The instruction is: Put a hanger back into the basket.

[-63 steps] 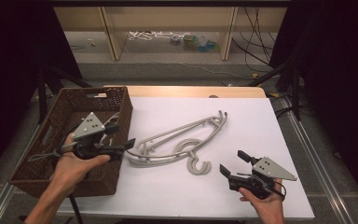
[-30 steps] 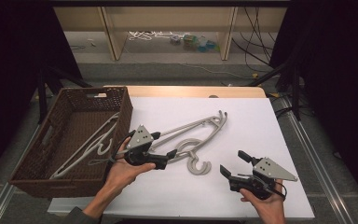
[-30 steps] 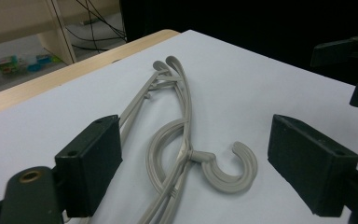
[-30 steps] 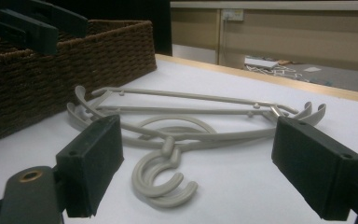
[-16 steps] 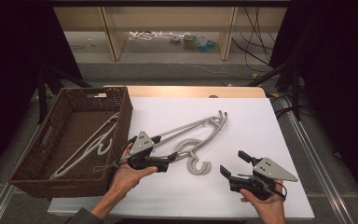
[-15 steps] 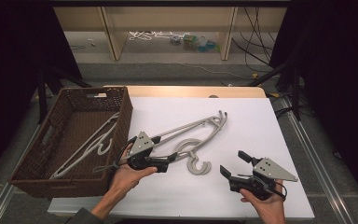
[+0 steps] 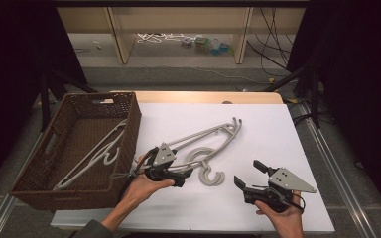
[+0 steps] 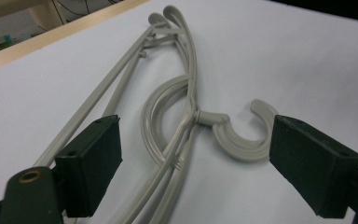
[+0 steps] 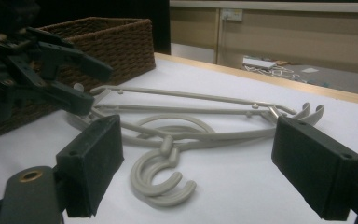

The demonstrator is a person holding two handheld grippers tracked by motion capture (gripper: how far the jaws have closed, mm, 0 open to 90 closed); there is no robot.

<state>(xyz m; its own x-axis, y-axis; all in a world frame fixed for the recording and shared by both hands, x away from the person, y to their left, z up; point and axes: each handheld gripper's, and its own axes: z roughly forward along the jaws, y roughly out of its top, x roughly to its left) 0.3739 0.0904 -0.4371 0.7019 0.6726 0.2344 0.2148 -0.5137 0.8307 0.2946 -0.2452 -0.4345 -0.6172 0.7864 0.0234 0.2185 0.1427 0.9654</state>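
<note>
Evidently light, stiff and slick, the stacked grey plastic hangers (image 7: 206, 148) are best taken at a thin near-left bar, where the left gripper (image 7: 182, 174) is held, jaws apart.

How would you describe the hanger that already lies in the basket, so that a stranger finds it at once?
Look at the brown woven basket at the left edge of the white table. Inside it, one pale grey plastic hanger lies slantwise on the floor of the basket. Unlike the stacked hangers on the white surface beside the left gripper, it lies alone, with the basket's walls around it.
</note>
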